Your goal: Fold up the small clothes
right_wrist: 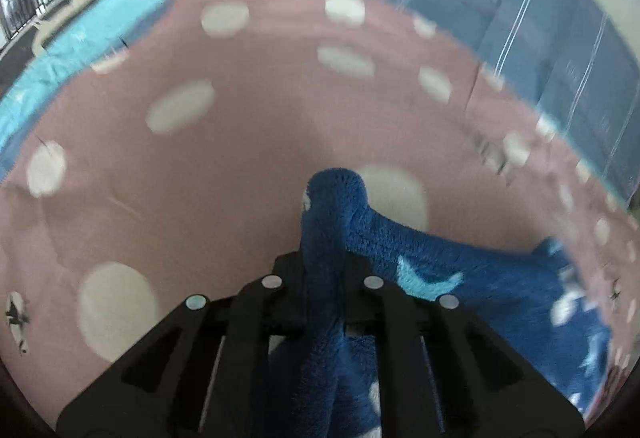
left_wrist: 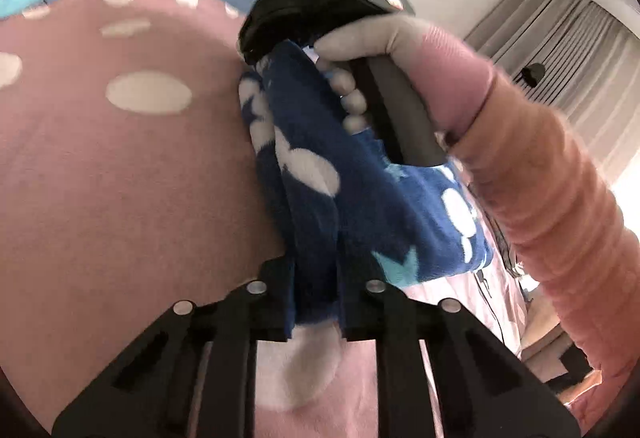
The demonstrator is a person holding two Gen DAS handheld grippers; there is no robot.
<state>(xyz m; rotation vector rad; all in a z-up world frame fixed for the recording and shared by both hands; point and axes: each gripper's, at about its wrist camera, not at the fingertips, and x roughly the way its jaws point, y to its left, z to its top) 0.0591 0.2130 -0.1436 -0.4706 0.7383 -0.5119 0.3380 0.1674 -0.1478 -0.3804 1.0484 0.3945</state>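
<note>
L gripper (left_wrist: 316, 286), nearest the lens: jaws pressed together on a bunched edge of the blue fleece garment (left_wrist: 320, 198), dark blue w/ white and pale-blue shapes. Cloth runs straight ahead from the L fingertips, up and slightly R, to the R gripper (left_wrist: 276, 50), which faces back at this one. Gloved hand (left_wrist: 384, 50) on its handle, pink ribbed sleeve (left_wrist: 560, 198) trailing off R.

R wrist view: R gripper (right_wrist: 324, 278) also pinching the fleece; a rolled tuft pokes up past the tips, rest drapes away to the R of the jaws and low.

Key relation: garment is strung between the two grippers, long axis on the line tip-to-tip, both ends held, neither hand nearer. Appears lifted off the pink dotted cover (left_wrist: 120, 158), which lies beyond and to the L of the L gripper; can't tell if the hanging part touches it. Loose bulk sags to the R side of that axis.

Judgement: mid-fold. Next likely needs both ends brought together or laid down along the same axis. Risk: bunched grip leaves creases, uneven edges. Blur in R view, detail limited.
</note>
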